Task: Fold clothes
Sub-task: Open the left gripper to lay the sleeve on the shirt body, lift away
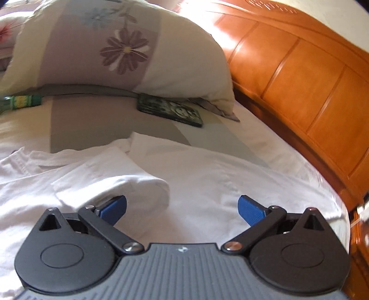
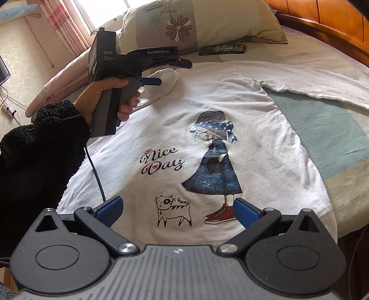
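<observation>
Right wrist view shows the white shirt [image 2: 207,129] lying print-side up on the bed [image 2: 334,143], its body spread fairly flat, one long sleeve [image 2: 311,80] stretched out to the side near the headboard [image 2: 322,25], and the other sleeve bunched into a soft roll [image 2: 166,79] near the shoulder. The left gripper [image 2: 159,81], held in a hand [image 2: 103,97] with a dark fuzzy cuff, hangs right at that roll; the left wrist view shows its jaws spread wide, one blue pad [image 1: 115,207] against the edge of the roll and nothing pinched. The right gripper [image 2: 177,210] hovers low over the hem end of the shirt, jaws likewise spread and empty. The shirt could be part-folded with that sleeve brought in, or merely rumpled there, so I judge only that the bunched sleeve is the concern. To do it well, the jaws should close on a single layer at the cuff or seam, not the whole wad, and draw it smoothly so the body beneath does not drag. The thin knit will wrinkle easily; the right gripper could pin the hem. A dark patterned case [image 2: 222,49] and a pillow [image 2: 200,20] lie beyond the collar, clear of the work.
</observation>
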`<state>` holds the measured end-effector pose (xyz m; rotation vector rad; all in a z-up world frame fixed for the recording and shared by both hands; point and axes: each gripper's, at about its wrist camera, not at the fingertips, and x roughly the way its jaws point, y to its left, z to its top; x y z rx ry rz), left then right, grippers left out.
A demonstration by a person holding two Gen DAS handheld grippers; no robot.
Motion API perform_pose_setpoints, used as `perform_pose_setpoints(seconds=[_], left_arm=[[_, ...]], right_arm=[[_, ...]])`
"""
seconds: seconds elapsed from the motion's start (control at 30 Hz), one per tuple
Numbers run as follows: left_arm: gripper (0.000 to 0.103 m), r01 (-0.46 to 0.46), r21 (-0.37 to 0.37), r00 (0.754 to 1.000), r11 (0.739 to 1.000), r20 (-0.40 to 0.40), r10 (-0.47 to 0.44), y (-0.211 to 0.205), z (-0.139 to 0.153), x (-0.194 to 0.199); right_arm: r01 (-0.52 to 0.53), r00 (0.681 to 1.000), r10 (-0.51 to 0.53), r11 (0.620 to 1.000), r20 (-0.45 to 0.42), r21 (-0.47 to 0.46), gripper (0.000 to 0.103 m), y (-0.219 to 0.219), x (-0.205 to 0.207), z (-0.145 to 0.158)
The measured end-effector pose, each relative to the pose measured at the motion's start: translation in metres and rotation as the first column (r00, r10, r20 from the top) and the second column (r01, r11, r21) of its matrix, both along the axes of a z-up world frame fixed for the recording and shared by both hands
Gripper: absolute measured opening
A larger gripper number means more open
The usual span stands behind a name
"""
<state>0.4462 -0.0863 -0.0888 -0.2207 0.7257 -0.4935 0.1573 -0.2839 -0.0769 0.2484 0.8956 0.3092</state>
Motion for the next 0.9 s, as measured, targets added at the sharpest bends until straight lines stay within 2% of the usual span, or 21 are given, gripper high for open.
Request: perform_pose_setpoints(seconds=[0.1, 0.2, 0.27, 0.33, 0.4, 0.47, 0.63, 0.77, 0.9], left_arm=[[0.102, -0.046, -0.002, 0.999, 0.999, 0.025, 0.046, 0.000, 0.002, 0.009], [0.102, -0.013, 0.048, 0.995, 0.999, 0.104, 0.008, -0.018, 0.004, 0.011], [0.102, 0.030, 0.108, 0.985, 0.994, 0.166, -0.048, -0.036, 0.004, 0.007], [0.102, 0.105, 0.165, 0.972, 0.981, 0.193, -0.137, -0.056, 0.000, 0.003], [0.102, 0.210, 0.188, 0.958, 0.959, 0.154, -0.240, -0.071, -0.006, 0.001], [0.102, 0.259, 0.174, 0.951, 0.950, 0.124, -0.282, -0.074, -0.008, -0.004], [0.102, 0.260, 0.129, 0.954, 0.957, 0.120, -0.275, -0.044, 0.007, -0.025], [0.102, 0.257, 0.096, 0.959, 0.962, 0.101, -0.266, 0.005, 0.013, -0.051], [0.102, 0.151, 0.061, 0.986, 0.987, 0.056, -0.154, 0.054, -0.003, -0.069]], right_arm=[[-0.010, 1.000, 0.010, 1.000, 0.002, -0.008, 0.103, 0.002, -0.001, -0.001], [-0.012, 1.000, 0.012, 1.000, 0.003, -0.007, 0.103, 0.002, -0.001, -0.001], [-0.003, 1.000, 0.003, 1.000, 0.003, -0.007, 0.103, 0.000, -0.002, 0.000], [0.010, 1.000, -0.010, 1.000, 0.003, -0.006, 0.103, -0.003, -0.002, 0.001], [0.021, 1.000, -0.021, 1.000, 0.001, -0.003, 0.103, -0.005, -0.003, 0.000], [0.028, 1.000, -0.028, 1.000, -0.002, -0.002, 0.103, -0.007, -0.003, -0.001], [0.027, 1.000, -0.027, 1.000, -0.002, 0.005, 0.103, -0.006, -0.002, -0.002], [0.025, 1.000, -0.025, 0.999, 0.002, 0.022, 0.103, -0.005, -0.003, -0.004], [0.020, 1.000, -0.020, 1.000, -0.002, 0.024, 0.103, -0.002, -0.002, -0.006]])
